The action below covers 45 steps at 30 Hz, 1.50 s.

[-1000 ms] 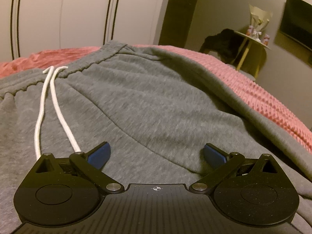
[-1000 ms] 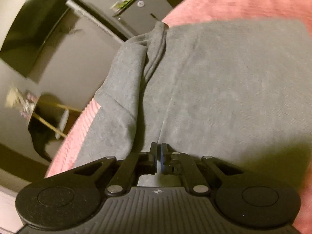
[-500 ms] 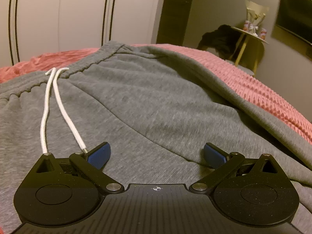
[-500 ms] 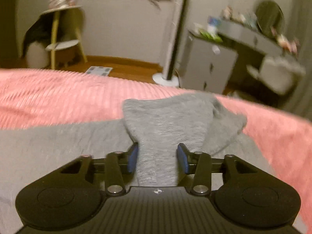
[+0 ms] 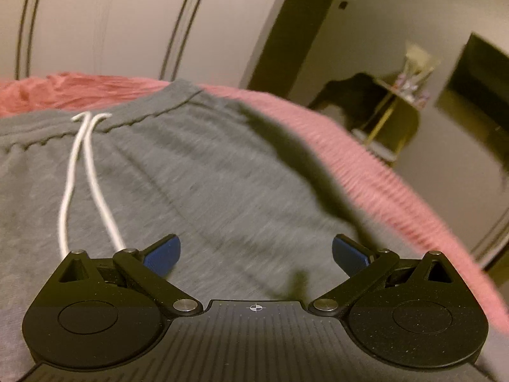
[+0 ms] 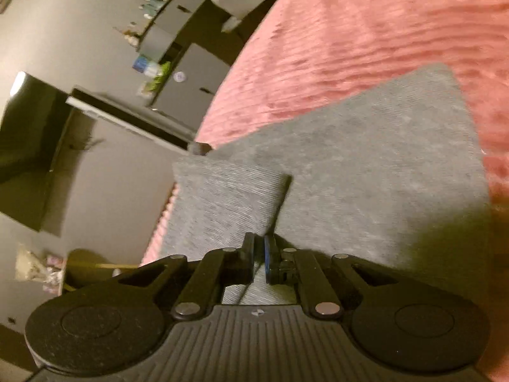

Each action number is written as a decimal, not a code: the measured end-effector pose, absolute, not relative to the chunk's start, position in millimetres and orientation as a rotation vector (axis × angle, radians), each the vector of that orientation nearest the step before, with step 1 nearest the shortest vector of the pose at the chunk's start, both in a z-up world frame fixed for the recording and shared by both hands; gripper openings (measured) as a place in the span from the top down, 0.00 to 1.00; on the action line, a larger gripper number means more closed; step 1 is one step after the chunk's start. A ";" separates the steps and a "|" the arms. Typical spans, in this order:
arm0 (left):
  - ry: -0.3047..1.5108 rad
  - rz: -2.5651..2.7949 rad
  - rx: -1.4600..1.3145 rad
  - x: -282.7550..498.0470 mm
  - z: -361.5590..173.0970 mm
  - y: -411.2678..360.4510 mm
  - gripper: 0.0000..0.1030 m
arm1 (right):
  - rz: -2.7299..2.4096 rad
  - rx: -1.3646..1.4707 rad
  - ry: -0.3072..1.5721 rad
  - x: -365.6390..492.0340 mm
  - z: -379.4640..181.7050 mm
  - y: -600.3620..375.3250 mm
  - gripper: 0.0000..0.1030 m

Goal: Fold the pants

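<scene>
As pants (image 6: 381, 175) lie on bedspread (image 6: 381, 31), right hand-held gripper (image 6: 259, 256) pinching

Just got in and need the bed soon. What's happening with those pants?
Someone with a gripper in each hand is folding gray pants on the pink bedspread. The right gripper is shut on a pant leg, holding it above the other leg. The left gripper hangs open over the waistband end, beside the white drawstring, gripping nothing.

The room is dim and warm-yellow. Motion blur smears the grey pants (image 5: 197, 172) and pink bedspread (image 6: 366, 41); the fisheye bends the wall lines, and dark shadows pool on the cloth.
</scene>
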<state>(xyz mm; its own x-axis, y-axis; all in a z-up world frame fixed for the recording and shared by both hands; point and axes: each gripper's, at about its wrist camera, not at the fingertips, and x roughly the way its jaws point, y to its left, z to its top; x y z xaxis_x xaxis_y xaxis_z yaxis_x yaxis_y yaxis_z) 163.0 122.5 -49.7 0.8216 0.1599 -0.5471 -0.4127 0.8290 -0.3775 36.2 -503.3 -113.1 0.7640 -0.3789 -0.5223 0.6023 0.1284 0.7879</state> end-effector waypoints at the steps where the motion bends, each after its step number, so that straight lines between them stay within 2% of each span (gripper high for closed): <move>1: 0.513 0.295 -0.536 165.7 -44.9 125.6 0.00 | -0.685 1.278 0.194 36.7 -114.6 -504.9 0.73; 2: 0.510 0.267 -0.577 170.2 -41.4 129.4 0.00 | -0.647 1.297 0.183 37.4 -118.1 -506.2 0.70; 8: 0.548 0.114 -0.778 226.5 -35.0 148.7 0.00 | -0.551 1.296 0.190 49.5 -126.2 -515.8 0.71; 10: 0.577 0.091 -0.808 250.4 -40.0 150.8 0.00 | -0.512 1.306 0.193 54.5 -125.3 -514.5 0.80; 11: 0.589 0.086 -0.805 261.4 -42.5 151.4 0.02 | -0.496 1.325 0.205 57.3 -128.5 -516.3 0.82; 12: 0.603 0.091 -0.792 273.2 -44.3 151.7 0.10 | -0.490 1.336 0.210 58.8 -131.2 -516.5 0.82; 14: 0.641 0.105 -0.755 294.5 -50.1 149.4 0.18 | -0.493 1.339 0.208 60.2 -131.9 -518.8 0.85; 16: 0.686 0.120 -0.744 311.1 -58.1 146.3 0.21 | -0.482 1.349 0.195 58.8 -131.0 -513.9 0.85; 19: 0.720 0.119 -0.750 327.9 -67.9 142.4 0.41 | -0.459 1.352 0.178 60.9 -134.9 -513.7 0.85; 21: 0.741 0.102 -0.754 337.0 -72.0 139.5 0.70 | -0.443 1.351 0.171 61.0 -138.2 -510.8 0.85; 23: 0.761 0.095 -0.748 343.4 -74.3 136.4 0.89 | -0.436 1.354 0.166 62.9 -139.3 -512.6 0.89; 24: 0.754 0.100 -0.748 341.7 -73.7 133.4 0.90 | -0.438 1.358 0.166 63.0 -140.6 -513.1 0.93; 29: 0.665 0.069 -0.776 308.0 -53.5 141.7 0.93 | -0.443 1.345 0.162 59.4 -137.7 -512.3 0.95; 31: 0.634 0.046 -0.787 289.7 -36.9 146.3 0.93 | -0.470 1.287 0.186 56.1 -123.6 -512.6 0.95; 37: 0.512 -0.068 -0.650 196.1 13.8 153.5 0.93 | -0.495 1.093 0.075 8.7 -61.8 -510.2 0.95; 40: 0.523 -0.094 -0.625 138.2 10.5 159.2 0.93 | -0.507 0.939 0.106 -22.5 -44.9 -506.3 0.95; 45: 0.686 -0.040 -0.661 71.9 -35.2 168.8 0.93 | -0.591 0.869 0.344 -47.2 -57.6 -511.7 0.95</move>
<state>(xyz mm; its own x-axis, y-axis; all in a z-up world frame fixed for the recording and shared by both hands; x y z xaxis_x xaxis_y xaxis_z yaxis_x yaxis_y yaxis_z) 71.9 168.8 -35.2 0.7814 -0.2444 -0.5742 -0.1756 0.7968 -0.5781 -47.2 -511.7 -57.6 0.7892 -0.3429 -0.5095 0.6124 0.5018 0.6108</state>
